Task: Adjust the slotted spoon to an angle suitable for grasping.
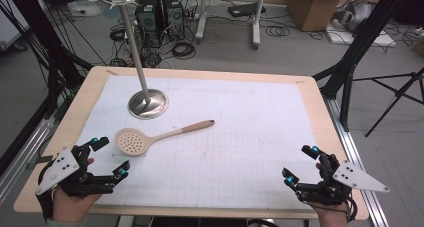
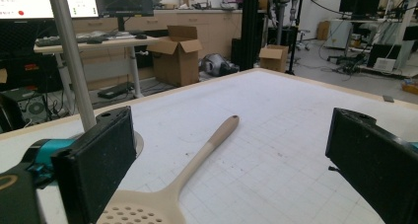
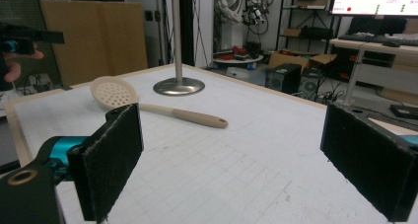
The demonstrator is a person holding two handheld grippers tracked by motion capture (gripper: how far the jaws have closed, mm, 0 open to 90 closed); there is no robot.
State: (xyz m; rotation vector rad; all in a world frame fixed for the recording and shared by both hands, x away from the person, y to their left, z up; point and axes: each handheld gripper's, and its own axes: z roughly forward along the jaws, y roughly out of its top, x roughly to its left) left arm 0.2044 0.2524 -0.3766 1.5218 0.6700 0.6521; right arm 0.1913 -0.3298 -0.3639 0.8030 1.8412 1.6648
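Skimmer (image 1: pixel 150 137): flat on mat, bowl just ahead of left gripper (image 1: pixel 111 158), handle running away toward table centre. Right gripper (image 1: pixel 301 164) well apart. Both jaws spread, empty.

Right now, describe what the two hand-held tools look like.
Both the left tool and right tool are black, skeletal frames with teal accents near the tips. Each carries a grey three-cornered plate dotted with small holes on top. In the gripper views the jaws are flat black rectangular blocks with a rough, worn face. A dark cable trails by the right hand.
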